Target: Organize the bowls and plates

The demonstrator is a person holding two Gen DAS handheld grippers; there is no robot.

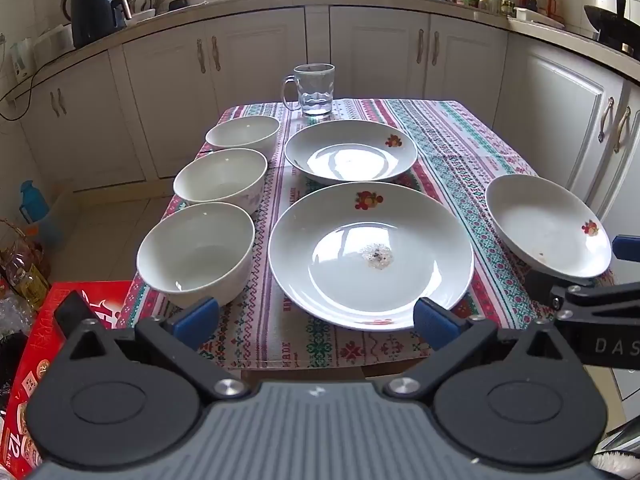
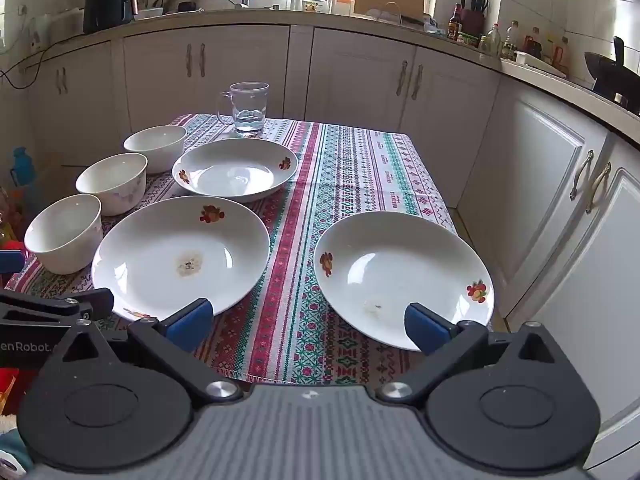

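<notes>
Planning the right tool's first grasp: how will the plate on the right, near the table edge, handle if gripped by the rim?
The right-hand plate looks like glazed ceramic: probably rigid, breakable and slick under the pads. Its greasy residue near the front may worsen slip. Its rim seems to reach the tablecloth edge, so a push rightward could tip it off.

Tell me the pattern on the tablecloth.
The tablecloth has red, green and white embroidered-style stripes, clearest in the right wrist view.

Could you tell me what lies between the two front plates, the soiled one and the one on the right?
Only bare patterned tablecloth separates the soiled plate from the right plate; the right wrist view shows it best.
</notes>
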